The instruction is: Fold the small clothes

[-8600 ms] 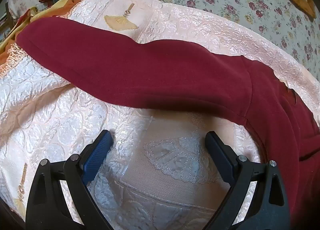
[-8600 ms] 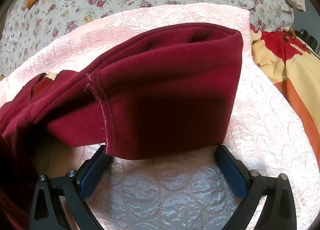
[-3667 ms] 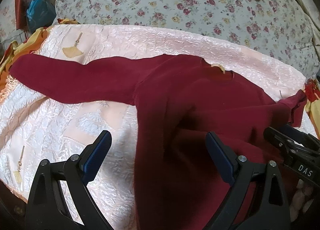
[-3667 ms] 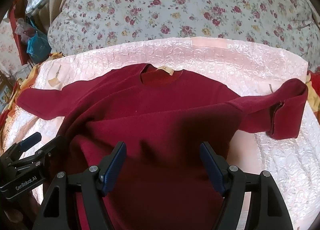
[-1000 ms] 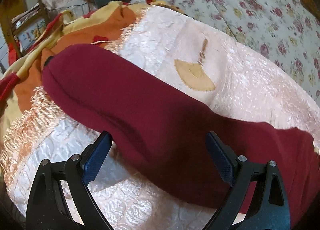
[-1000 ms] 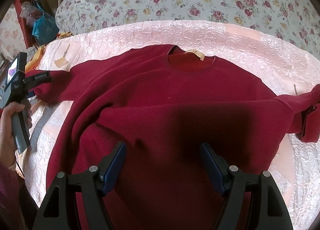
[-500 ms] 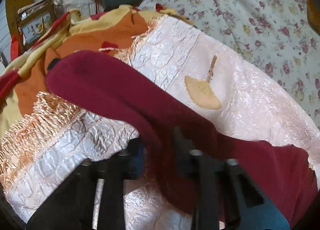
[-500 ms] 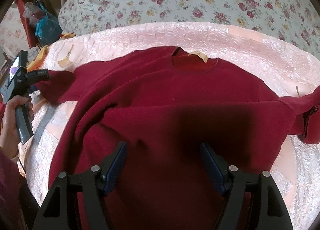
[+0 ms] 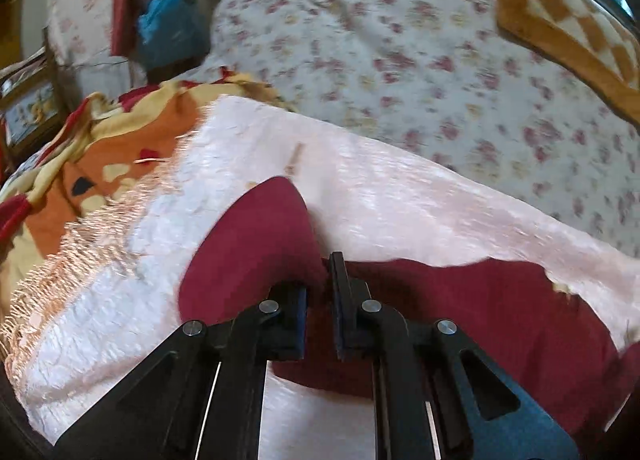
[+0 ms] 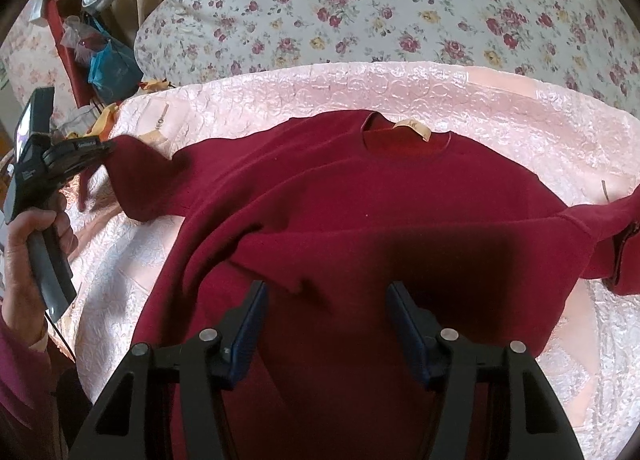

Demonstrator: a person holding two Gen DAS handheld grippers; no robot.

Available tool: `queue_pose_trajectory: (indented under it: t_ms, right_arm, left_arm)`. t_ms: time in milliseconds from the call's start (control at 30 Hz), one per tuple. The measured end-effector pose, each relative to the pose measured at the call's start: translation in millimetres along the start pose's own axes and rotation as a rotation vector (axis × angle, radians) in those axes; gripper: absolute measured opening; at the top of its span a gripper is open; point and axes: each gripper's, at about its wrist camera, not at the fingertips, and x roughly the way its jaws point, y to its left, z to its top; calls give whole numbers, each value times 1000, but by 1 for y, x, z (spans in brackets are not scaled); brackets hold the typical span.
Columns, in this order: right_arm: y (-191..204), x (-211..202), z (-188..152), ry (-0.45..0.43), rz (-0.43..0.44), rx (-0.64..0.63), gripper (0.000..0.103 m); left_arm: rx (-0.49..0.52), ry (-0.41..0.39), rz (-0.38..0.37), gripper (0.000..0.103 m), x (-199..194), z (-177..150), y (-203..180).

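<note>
Presently, one maroon sweater (image 10: 360,219) is lying spread on the pink quilted cover (image 10: 520,107), its edges ringed by bare quilt; the left gripper (image 9: 318,300) is pinching the sleeve cuff (image 9: 256,244) near the fringed edge (image 9: 80,244); the right gripper (image 10: 326,320) is hovering spread apart, gripping nothing, above the body; one floral duvet (image 10: 400,11) is bordering behind.

Soft daylight fills both fisheye views, whose edges bend and darken to black corners. The left wrist view is smeared by motion blur, worst on the floral quilt (image 9: 420,71). The right wrist view is sharp; a dark shadow falls across the maroon knit sweater (image 10: 440,260), and the glossy pink embossed coverlet (image 10: 520,107) shows glare.
</note>
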Motion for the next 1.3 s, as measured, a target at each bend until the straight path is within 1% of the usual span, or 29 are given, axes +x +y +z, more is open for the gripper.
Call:
queue_pose_trajectory:
  t_ms: [167,300,433,500,567,667,767,800,833,900,933,967,1000,1067,1100,1200,1267,1300]
  right_arm:
    - [-5,-8,1,-14,1,11,60]
    - [-16,-14,3,-29,-7,37,60]
    - [-25,-20,7,-45,-31,56,60]
    - [-32,-23,9,-54,-42,71,60]
    - [-40,-23,11,-51,-59,84,60]
    - [-48,-19,8,-29,-78,96,60]
    - [-55,-12,4,1,-82,108,60]
    - [-57,-11,2,7,-85,110,60]
    - [-59,-10,1,12,-86,114,60]
    - [-63,-9,0,15,-85,127,60]
    - [-65,-9,-1,16,-84,136,60]
    - [-68,-9,-1,16,-84,145,60]
    - [-70,-9,-2,16,-84,154,60]
    - [-72,-9,-2,18,-79,166,60]
    - [-72,-9,-1,19,-76,169,60]
    - [-66,-12,1,3,-67,150,60]
    - [-59,-13,5,-7,-46,125,60]
    - [-55,-13,7,-10,-37,113,60]
  left_arm:
    - [58,11,-87,9,-16,-13,-39]
    - [124,11,-182,9,-36,-25,-80]
    - [200,24,-264,9,-48,-39,-125]
    - [248,38,-294,9,-49,-50,-149]
    - [289,51,-308,9,-47,-60,-165]
    - [336,99,-336,9,-36,-77,-187]
    - [377,176,-380,10,-20,-93,-204]
    - [386,191,-390,10,-16,-98,-206]
    - [392,198,-396,16,-14,-102,-208]
    - [388,207,-437,28,-15,-104,-205]
    - [377,213,-462,42,-16,-104,-202]
    - [359,222,-492,49,-17,-100,-198]
    - [333,232,-526,49,-20,-95,-192]
    - [328,228,-534,49,-29,-89,-182]
    - [340,212,-530,49,-37,-84,-174]
    - [358,179,-491,49,-55,-78,-153]
    - [343,140,-462,49,-66,-74,-128]
    - [335,122,-426,49,-68,-73,-115]
